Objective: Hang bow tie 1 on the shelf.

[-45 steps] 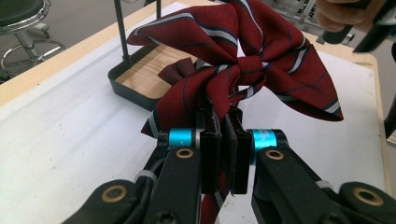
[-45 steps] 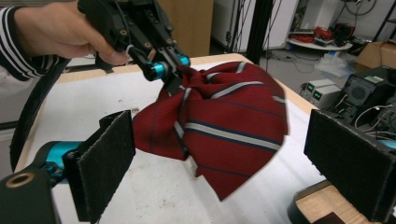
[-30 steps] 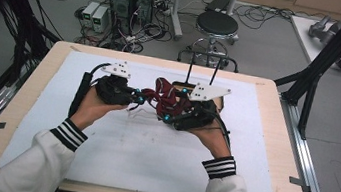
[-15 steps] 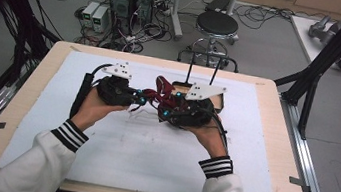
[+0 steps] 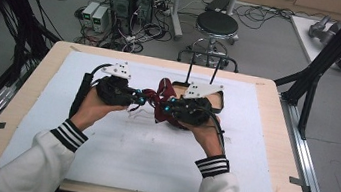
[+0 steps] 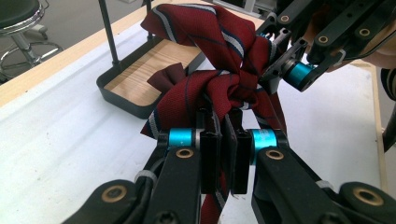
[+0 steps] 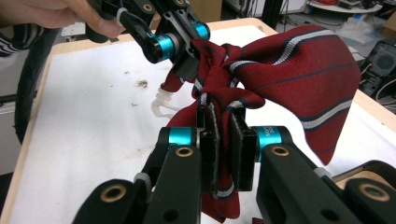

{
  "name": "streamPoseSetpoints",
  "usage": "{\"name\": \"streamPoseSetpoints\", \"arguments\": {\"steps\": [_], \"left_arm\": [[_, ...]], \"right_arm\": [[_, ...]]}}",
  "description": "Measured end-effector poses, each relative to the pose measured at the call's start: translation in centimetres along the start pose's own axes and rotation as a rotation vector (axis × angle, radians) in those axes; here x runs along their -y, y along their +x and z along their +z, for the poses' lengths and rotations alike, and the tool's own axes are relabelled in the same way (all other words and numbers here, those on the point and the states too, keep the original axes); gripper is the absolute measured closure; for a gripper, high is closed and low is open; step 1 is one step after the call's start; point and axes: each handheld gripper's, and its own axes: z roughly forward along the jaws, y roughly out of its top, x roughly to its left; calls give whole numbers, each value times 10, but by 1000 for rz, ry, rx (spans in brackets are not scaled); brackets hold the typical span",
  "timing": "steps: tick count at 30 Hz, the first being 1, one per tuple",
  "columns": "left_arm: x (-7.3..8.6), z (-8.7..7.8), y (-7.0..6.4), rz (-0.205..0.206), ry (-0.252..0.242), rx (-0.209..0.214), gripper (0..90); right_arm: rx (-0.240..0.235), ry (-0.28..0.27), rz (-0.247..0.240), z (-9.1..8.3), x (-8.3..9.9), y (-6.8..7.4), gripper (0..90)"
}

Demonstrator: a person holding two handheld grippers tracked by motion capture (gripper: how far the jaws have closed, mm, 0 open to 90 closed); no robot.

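While both grippers meet over the middle of the white mat (image 5: 115, 154), each one pinches the same red striped tie (image 5: 158, 102). Seen from the left gripper (image 6: 223, 156) view, its two black jaws are pressed together on a narrow band of the tie, which runs down between the pads and out below them. Just beyond its fingertips the cloth bunches into a knot, and from the far side of that knot the right gripper (image 6: 280, 65) bites in from the upper right. Past the knot and to the left of the fingertips sits a black tray (image 6: 122, 91) with a wooden floor, two thin black posts rising from its far edge; a dark fold of the tie hangs over its near rim.

From the right gripper (image 7: 223, 149) view, its jaws are likewise clamped on a striped strip of the tie, which passes between the pads and hangs beneath them. Above and to the right of its fingertips the wide end spreads out like a flap. Ahead and to the upper left, the left gripper (image 7: 184, 44) holds the knot's other side, a hand (image 7: 60, 11) wrapped around its body. A small white hook (image 7: 161, 105) lies on the mat below that gripper, left of the fingertips.
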Motion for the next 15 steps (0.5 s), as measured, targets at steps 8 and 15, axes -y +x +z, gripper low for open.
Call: {"name": "streamPoseSetpoints", "arguments": {"steps": [8,15], "left_arm": [[1,1,1,0,1,7,830],[4,3,2,3,-3,-23,473]], "right_arm": [[2,-23,14,-4,-1,0,858],[16,-33,19,-6,-1,0,858]]}}
